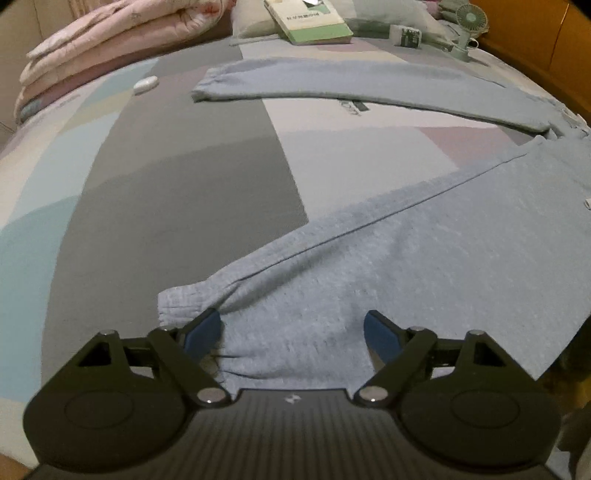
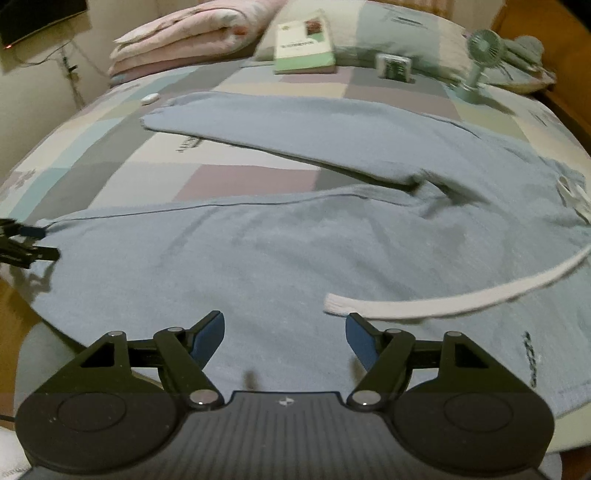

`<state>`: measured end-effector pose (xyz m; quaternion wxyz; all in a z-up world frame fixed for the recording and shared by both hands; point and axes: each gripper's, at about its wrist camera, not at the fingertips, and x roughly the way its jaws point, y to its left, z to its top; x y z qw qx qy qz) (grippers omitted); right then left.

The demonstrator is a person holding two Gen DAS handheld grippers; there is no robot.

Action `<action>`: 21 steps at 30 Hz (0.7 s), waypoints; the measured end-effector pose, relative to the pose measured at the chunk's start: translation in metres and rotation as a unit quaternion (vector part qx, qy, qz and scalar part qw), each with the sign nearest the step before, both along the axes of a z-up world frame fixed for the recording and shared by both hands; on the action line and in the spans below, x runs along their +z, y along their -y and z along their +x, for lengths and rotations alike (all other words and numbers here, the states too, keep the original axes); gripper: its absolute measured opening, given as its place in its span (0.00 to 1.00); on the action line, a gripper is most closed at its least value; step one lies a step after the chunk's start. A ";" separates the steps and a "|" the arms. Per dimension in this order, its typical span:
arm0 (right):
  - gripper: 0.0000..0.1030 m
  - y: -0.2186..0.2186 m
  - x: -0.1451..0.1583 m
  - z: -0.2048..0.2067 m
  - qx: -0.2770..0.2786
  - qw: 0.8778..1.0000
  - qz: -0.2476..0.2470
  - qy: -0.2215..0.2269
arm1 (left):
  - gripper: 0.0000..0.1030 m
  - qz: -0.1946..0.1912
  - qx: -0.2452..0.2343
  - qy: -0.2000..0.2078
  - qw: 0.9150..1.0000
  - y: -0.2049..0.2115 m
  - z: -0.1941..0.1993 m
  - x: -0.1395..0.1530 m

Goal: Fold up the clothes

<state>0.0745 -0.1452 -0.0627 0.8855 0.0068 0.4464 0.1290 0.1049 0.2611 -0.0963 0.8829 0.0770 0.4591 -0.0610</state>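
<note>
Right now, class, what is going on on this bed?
A person is working with two handheld grippers to fold a pair of light blue sweatpants spread flat on a patchwork bedspread, its legs splayed apart. The left gripper sits open over the near leg's cuff; the right gripper is open near the waist, beside the white drawstring. Neither is gripping the cloth, and no fold has been made.

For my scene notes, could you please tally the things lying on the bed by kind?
Light blue trousers: 1
Folded pink quilt: 1
Pillow: 1
Book: 1
Small green fan: 1
Small green and white box: 1
Small white oval thing: 1
Total: 7
</note>
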 end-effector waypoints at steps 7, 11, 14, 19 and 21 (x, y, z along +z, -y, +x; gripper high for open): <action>0.75 0.023 -0.001 0.017 -0.020 1.000 -0.001 0.010 | 0.83 0.011 -0.060 0.048 0.997 0.056 0.002 0.038; 0.75 0.038 0.005 0.030 -0.029 0.999 -0.005 0.030 | 0.83 -0.017 -0.103 0.060 0.993 0.105 0.027 0.056; 0.77 0.053 0.008 0.034 -0.037 0.998 0.004 0.045 | 0.83 -0.065 -0.131 0.056 0.988 0.142 0.056 0.064; 0.79 0.077 0.004 0.041 -0.041 0.997 -0.002 0.059 | 0.84 -0.161 -0.189 0.022 0.968 0.222 0.107 0.057; 0.80 0.087 0.001 0.045 -0.043 0.997 -0.003 0.061 | 0.84 -0.187 -0.213 0.003 0.959 0.255 0.126 0.047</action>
